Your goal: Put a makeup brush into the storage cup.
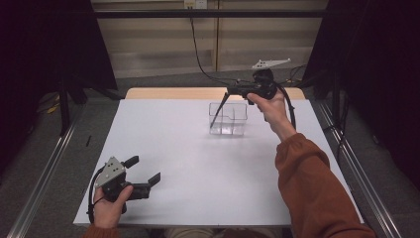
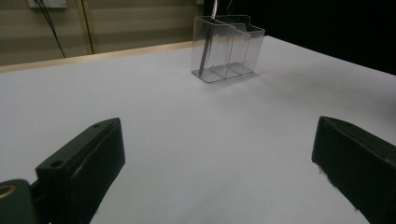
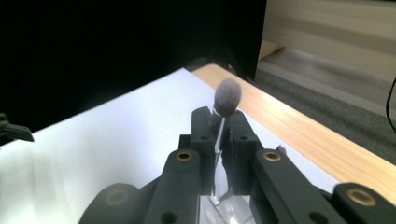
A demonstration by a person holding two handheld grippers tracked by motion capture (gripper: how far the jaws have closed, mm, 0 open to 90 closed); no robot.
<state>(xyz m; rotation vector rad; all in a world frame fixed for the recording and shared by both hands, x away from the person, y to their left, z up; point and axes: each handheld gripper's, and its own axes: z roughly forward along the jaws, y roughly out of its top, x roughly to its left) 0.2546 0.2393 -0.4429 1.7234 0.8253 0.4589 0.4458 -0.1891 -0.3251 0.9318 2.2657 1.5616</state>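
high view has the right gripper (image 1: 230,92) clamped on a slim brush (image 1: 219,108), its lower end dipping slantwise into the clear divided holder (image 1: 228,119), probably to stand it in a compartment. left gripper (image 1: 144,174) rests wide open near the table's (image 1: 188,173) front edge, holding nothing.

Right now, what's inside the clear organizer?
The clear organizer has several compartments. A thin dark-handled brush held in the right tongs leans into the leftmost one in the left gripper view. The other compartments look empty. Whether its tip touches the floor cannot be told.
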